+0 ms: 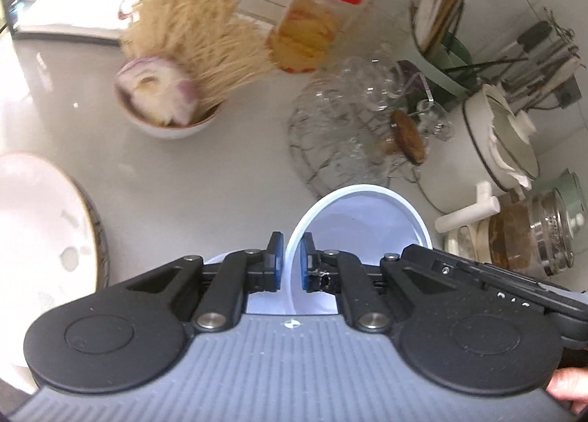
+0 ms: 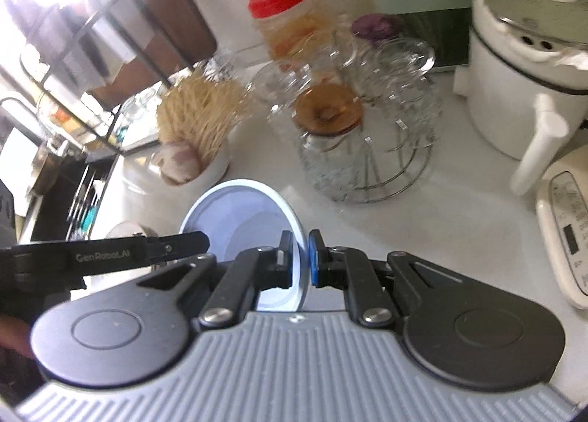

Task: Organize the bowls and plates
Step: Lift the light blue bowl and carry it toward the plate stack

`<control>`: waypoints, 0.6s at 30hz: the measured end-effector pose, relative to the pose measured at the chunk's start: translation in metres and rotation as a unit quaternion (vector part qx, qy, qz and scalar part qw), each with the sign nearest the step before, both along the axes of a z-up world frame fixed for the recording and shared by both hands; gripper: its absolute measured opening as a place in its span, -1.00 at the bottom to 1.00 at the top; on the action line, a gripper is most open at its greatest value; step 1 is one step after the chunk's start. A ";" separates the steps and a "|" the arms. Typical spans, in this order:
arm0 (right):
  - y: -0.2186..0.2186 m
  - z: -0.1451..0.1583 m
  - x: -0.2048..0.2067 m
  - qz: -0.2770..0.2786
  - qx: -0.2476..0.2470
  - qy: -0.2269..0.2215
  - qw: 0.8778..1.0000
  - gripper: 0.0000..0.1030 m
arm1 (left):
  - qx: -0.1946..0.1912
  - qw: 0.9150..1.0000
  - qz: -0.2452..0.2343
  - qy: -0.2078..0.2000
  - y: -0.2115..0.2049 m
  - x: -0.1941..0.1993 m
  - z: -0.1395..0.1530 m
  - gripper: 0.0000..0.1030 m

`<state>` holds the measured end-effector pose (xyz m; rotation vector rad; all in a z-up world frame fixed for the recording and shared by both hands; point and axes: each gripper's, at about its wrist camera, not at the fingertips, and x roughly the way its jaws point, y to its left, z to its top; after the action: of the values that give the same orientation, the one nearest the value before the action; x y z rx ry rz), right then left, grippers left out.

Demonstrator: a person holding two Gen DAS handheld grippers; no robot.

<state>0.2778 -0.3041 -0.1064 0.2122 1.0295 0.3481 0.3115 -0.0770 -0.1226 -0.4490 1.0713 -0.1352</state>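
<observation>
A pale blue-white bowl [image 1: 362,223] hangs above the white counter, held by both grippers. My left gripper [image 1: 291,260] is shut on its left rim, blue pads on either side of the wall. My right gripper [image 2: 302,258] is shut on the opposite rim of the same bowl [image 2: 242,208]. The right gripper's black body shows at the right of the left wrist view. A large white plate [image 1: 40,238] with a gold edge lies at the lower left. A white bowl [image 1: 169,120] holds onion and dry noodles.
A wire rack of glass cups [image 1: 364,120] with a cork-lidded jar stands behind the held bowl. A red-lidded jar [image 1: 316,17], a chopstick holder [image 1: 441,25], a white electric pot [image 2: 525,61] and a small white appliance [image 2: 566,231] line the back and right.
</observation>
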 end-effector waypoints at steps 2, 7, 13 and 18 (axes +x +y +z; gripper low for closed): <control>0.006 -0.007 0.000 0.010 -0.002 0.012 1.000 -0.78 | 0.004 1.000 0.010 0.004 0.005 -0.007 -0.005 -0.82; 0.024 -0.022 -0.004 0.033 -0.009 0.031 0.999 -0.78 | 0.010 0.999 0.030 0.021 0.019 -0.022 -0.020 -0.81; 0.040 -0.037 -0.004 0.049 -0.006 0.047 0.998 -0.73 | 0.031 0.998 0.043 0.032 0.028 -0.032 -0.033 -0.81; 0.043 -0.046 -0.004 0.050 -0.004 0.050 0.997 -0.72 | 0.038 0.998 0.043 0.036 0.030 -0.035 -0.041 -0.81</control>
<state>0.2739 -0.2615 -0.1522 0.1717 1.1435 0.4271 0.2769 -0.0472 -0.1638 -0.4327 1.1212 -0.0012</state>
